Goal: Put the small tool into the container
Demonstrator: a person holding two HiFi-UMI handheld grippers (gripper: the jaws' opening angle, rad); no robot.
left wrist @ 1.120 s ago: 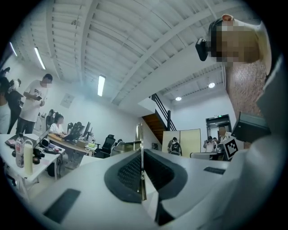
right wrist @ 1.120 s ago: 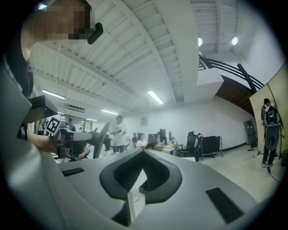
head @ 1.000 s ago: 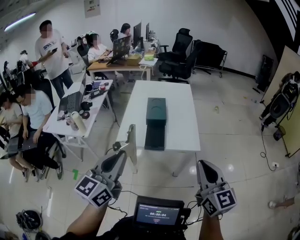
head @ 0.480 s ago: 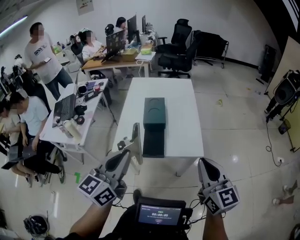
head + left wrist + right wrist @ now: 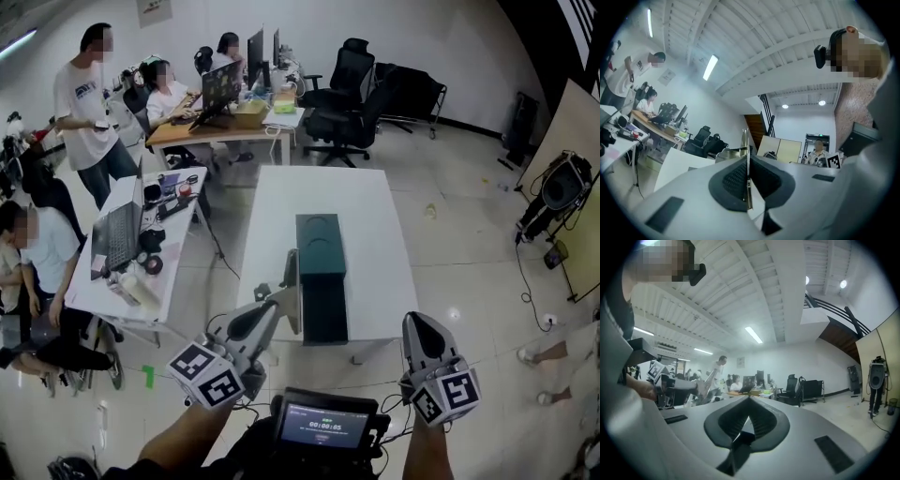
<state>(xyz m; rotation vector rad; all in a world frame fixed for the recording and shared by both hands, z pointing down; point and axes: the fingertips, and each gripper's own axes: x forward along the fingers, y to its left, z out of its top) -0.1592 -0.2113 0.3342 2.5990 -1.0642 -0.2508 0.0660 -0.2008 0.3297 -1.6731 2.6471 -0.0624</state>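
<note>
The left tongs (image 5: 270, 309) are pressed together on the small tool (image 5: 292, 289), a thin, flat strip of bright metal standing on edge between the ribbed black pads (the left gripper view shows it dead centre, its blade rising past the tips (image 5: 747, 154)). The right tongs (image 5: 418, 323) are pressed together with nothing between them, the pads meeting in a point (image 5: 749, 416).

Readable writing is scarce. Each gripper's marker cube (image 5: 214, 375) carries black-and-white square patterns, and the small screen (image 5: 325, 424) at the bottom edge shows white digits that look like 00:00:05.

Since a second ago, the white surface (image 5: 366, 206) and the container (image 5: 320, 246) have drawn nearer to both tongs. The tool's tip, once over bare floor, now overlaps the surface's near edge just left of the container. A person's legs (image 5: 548, 352) have appeared at the right.

The container is a matte, dark green, long rectangular box lying lengthwise on the smooth white surface.
</note>
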